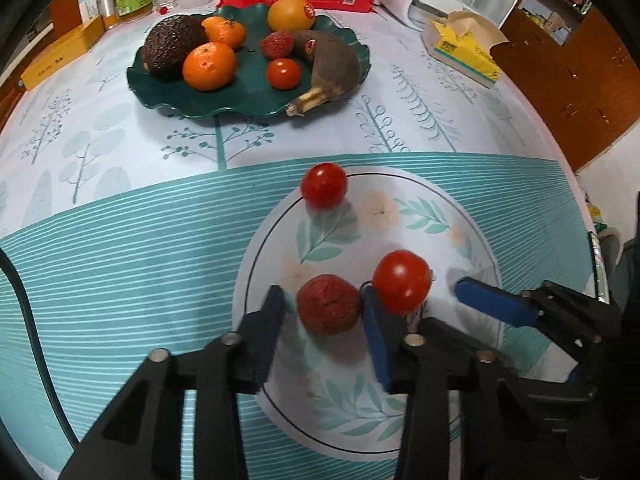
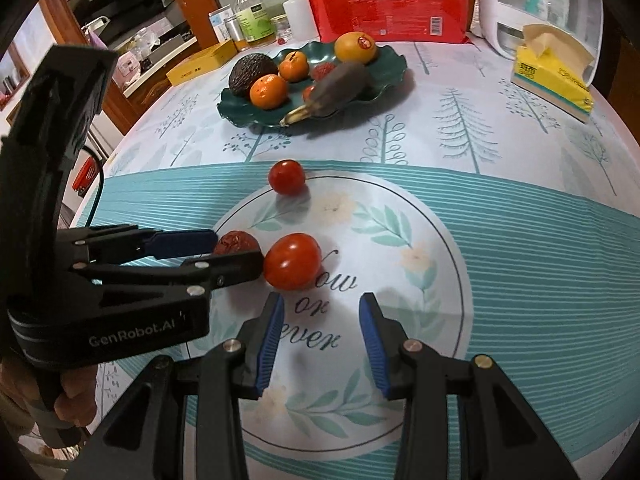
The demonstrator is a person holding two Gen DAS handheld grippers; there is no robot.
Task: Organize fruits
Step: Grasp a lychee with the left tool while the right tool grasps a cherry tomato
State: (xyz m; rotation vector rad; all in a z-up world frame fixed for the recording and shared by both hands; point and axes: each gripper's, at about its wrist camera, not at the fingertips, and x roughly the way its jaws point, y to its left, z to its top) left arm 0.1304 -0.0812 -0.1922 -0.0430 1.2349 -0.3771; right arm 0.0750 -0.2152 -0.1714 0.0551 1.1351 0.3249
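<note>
Lychee (image 1: 328, 309) sits pinched in the left tool (image 1: 326, 320), near the big tomato (image 1: 402, 281), presumably bound for the green plate (image 1: 224, 100). Right tool (image 2: 322, 340) hangs spread and empty, lined up behind that tomato.

On the left gripper (image 2: 234, 250) beside you, the white lettering on its black body reads "GenRobot.AI". The tablecloth (image 2: 520, 240) under your right gripper carries script inside its round motif: you can make out "ow", "ok" and "ever", the first letters being hidden by the tomato (image 2: 292, 262). The red bag (image 2: 386, 6) at the back shows Chinese print and a barcode, too small for you to read. The sticker on the orange (image 2: 355, 47) is illegible.
</note>
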